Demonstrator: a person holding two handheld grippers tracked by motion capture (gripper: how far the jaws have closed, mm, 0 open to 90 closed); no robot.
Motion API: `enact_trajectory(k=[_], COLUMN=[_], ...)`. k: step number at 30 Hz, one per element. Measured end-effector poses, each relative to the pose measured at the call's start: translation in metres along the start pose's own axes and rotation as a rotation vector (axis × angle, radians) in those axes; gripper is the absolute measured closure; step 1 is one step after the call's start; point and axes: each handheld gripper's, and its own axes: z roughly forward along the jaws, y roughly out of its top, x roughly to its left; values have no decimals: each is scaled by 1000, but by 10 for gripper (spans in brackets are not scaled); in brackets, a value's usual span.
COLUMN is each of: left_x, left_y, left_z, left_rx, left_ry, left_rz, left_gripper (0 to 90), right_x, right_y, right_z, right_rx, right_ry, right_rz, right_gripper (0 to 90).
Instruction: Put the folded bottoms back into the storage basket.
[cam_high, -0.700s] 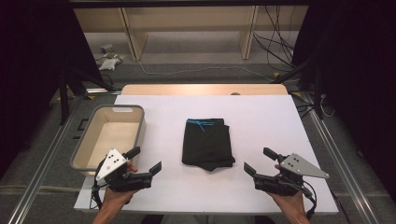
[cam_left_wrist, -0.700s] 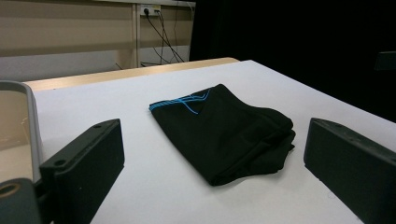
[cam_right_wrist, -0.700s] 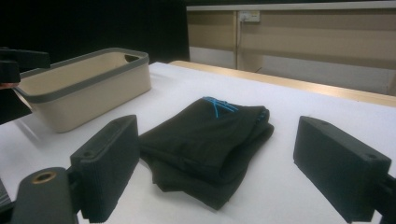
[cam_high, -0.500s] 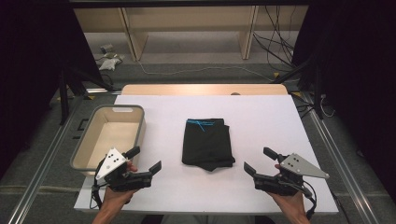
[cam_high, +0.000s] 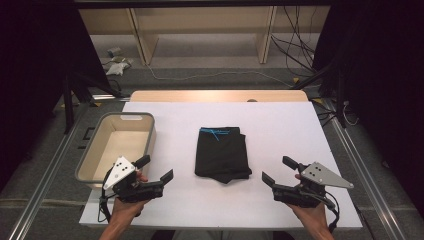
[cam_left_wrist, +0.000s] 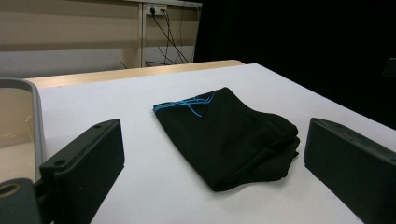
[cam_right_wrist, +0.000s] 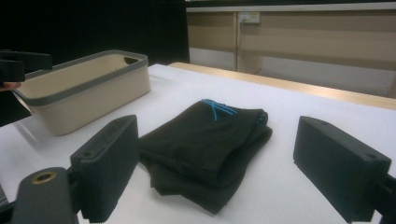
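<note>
A folded black garment (cam_high: 221, 153) with a thin blue cord at its far edge lies flat in the middle of the white table (cam_high: 280, 125), in the centre of the high view. To its left, in the left part of that frame, a beige bin (cam_high: 116, 146) with a grey rim stands on the table, well apart from the cloth.

At the bottom left, a hand holds the left gripper (cam_high: 155, 170) low over the table's near edge, just beside the bin's near corner; its jaws are spread wide, with nothing between them. At the bottom right, the other hand holds the right gripper (cam_high: 278, 170), its jaws also spread and gripping nothing. Both point inward toward the garment but stay clear of it.

In the left gripper view the garment (cam_left_wrist: 229, 133) sits in mid-frame between the two black jaws; in the right gripper view it (cam_right_wrist: 205, 140) lies likewise, with the bin (cam_right_wrist: 86, 95) at upper left.
</note>
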Motion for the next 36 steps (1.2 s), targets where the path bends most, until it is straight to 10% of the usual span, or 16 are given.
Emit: enact_trajectory(k=[6, 9, 13, 25, 36], left_x=[-3, -3, -6, -8, -9], left_y=[-1, -1, -2, -2, -6], left_z=[6, 13, 22, 40, 72], left_rx=[24, 40, 84, 191, 334], left_ry=[-15, -79, -90, -60, -68], left_rz=[-16, -114, -126, -172, -293], left_gripper=[47, 53, 54, 67, 70], right_x=[-5, -8, -11, -31, -53], right_y=[0, 1, 2, 5, 5], right_z=[3, 4, 5, 9, 23], right_rx=[18, 21, 22, 27, 64], right_ry=[33, 34, 37, 6, 35], right_rz=[12, 27, 29, 66, 186], right_gripper=[158, 156, 157, 158, 157])
